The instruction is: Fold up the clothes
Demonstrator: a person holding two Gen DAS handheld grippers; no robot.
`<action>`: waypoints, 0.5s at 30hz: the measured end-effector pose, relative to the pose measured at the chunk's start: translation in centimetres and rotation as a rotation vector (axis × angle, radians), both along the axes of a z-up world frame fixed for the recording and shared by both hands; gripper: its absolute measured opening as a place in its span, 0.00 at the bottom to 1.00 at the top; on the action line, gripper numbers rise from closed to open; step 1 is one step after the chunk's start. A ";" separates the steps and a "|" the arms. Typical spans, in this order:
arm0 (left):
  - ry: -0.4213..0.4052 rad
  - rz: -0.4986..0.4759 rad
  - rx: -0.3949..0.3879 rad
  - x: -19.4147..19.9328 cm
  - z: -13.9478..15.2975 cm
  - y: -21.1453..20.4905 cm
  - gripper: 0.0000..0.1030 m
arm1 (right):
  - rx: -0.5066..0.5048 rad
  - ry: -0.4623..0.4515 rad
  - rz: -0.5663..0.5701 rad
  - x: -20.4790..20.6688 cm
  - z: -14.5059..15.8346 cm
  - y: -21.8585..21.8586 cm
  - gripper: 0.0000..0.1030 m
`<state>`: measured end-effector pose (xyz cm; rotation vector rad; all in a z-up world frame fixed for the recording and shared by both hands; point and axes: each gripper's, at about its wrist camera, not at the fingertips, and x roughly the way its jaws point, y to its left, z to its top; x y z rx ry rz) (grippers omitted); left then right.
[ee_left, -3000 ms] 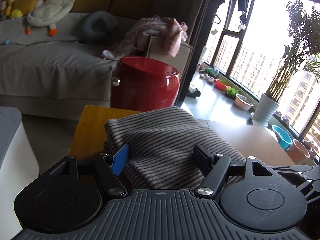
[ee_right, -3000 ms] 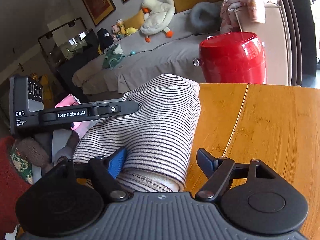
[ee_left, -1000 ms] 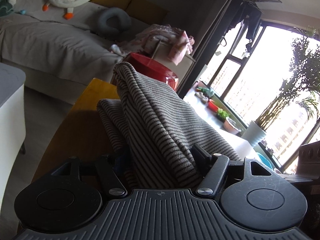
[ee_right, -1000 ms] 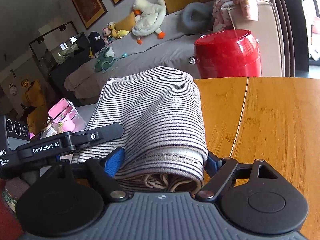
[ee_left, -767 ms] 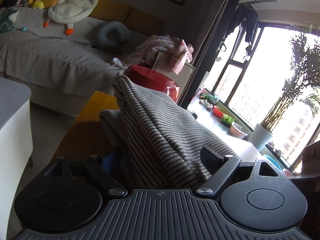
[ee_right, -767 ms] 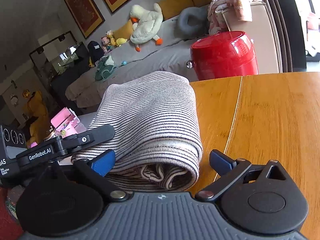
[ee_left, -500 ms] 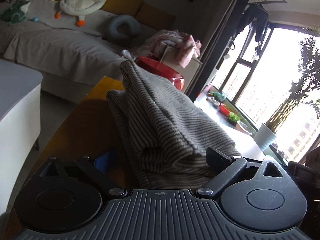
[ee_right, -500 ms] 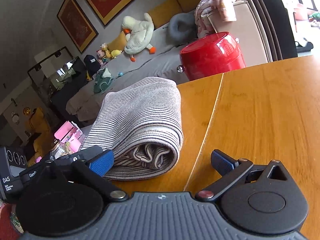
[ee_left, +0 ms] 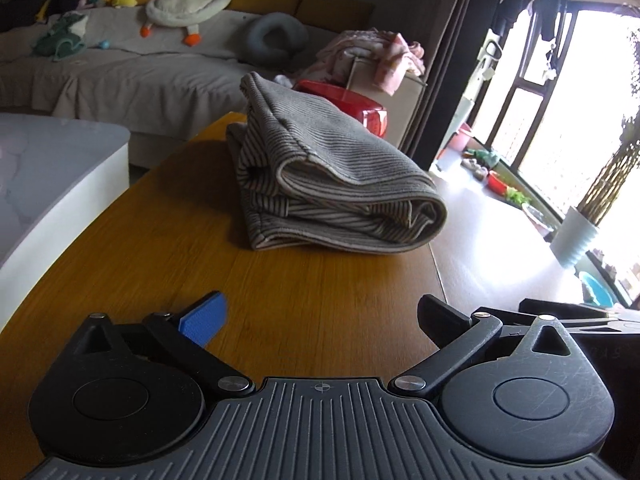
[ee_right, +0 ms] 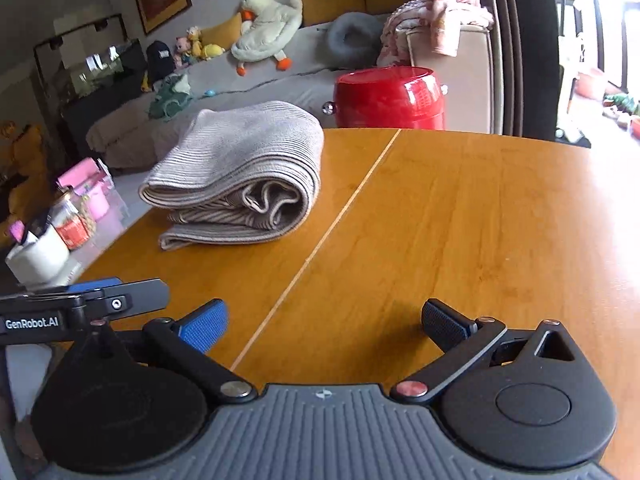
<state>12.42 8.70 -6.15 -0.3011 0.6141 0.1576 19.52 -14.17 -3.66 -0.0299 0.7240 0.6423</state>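
Note:
A grey striped garment [ee_left: 320, 184] lies folded in a thick bundle on the wooden table [ee_left: 304, 292], near its far left part; it also shows in the right wrist view [ee_right: 244, 172]. My left gripper [ee_left: 320, 316] is open and empty, held back from the bundle over the table. My right gripper [ee_right: 324, 324] is open and empty, well clear of the garment, which lies ahead and to its left. The left gripper's body [ee_right: 80, 312] shows at the left edge of the right wrist view.
A red stool [ee_right: 390, 98] stands beyond the table's far edge. A grey sofa [ee_left: 120, 76] with a plush duck [ee_right: 266, 12] and pink clothes [ee_right: 436, 12] is behind. A white table [ee_left: 52, 184] is at left. Jars and a pink box [ee_right: 80, 200] sit low left.
Both grippers opened and let go of the folded garment, then pulled back from it. The bundle now rests alone on the table.

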 end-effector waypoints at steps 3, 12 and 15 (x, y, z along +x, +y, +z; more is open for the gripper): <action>0.051 0.011 0.082 0.1 0.0 -1.4 1.00 | -0.074 -0.020 -0.046 0.0 -0.3 -0.2 1.00; 0.145 0.085 0.212 0.9 -0.3 -3.7 1.00 | -0.174 -0.041 -0.110 -0.2 -0.8 -0.6 1.00; 0.147 0.108 0.213 0.9 -0.1 -4.0 1.00 | -0.175 -0.044 -0.110 -0.2 -0.8 -0.6 1.00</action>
